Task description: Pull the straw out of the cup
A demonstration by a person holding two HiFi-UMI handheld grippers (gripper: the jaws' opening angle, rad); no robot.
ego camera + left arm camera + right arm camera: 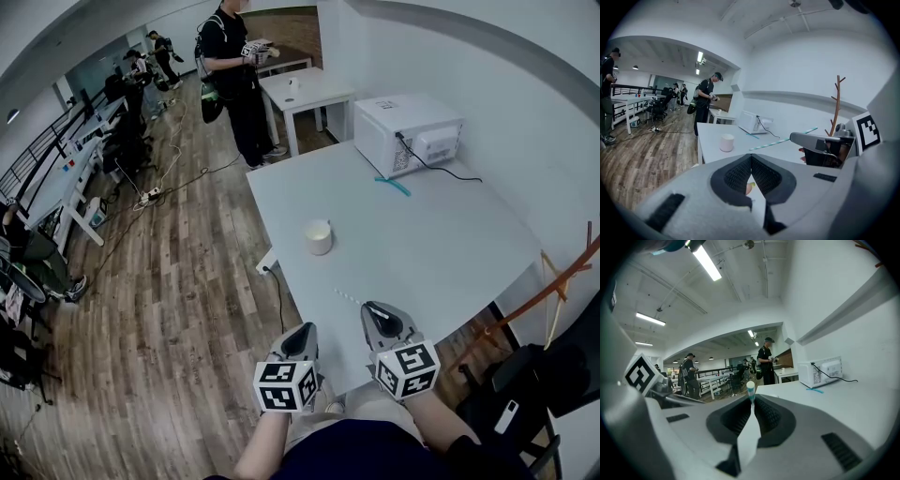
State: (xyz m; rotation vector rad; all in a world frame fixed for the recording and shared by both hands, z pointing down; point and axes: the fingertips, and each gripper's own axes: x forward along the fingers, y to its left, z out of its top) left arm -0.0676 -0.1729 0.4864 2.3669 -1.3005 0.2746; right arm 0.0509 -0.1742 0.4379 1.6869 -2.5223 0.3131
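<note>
Both tongs are held by the near table [441,253] edge. The left gripper [302,330] is seen with its jaws pressed together on nothing. The right gripper [375,314] is clamped on the striped straw [347,297], which is out of the cup [319,237]. The cup is stood farther in, well apart. A microwave [408,131] is set at the far edge.

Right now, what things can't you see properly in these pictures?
- Inside of the cup: too small in the head view; the left gripper view shows only its side.
- Held end of the straw: hidden between the shut jaws of the right gripper, right gripper view.
- Teal strip beside the microwave: too small in every view to name.
</note>
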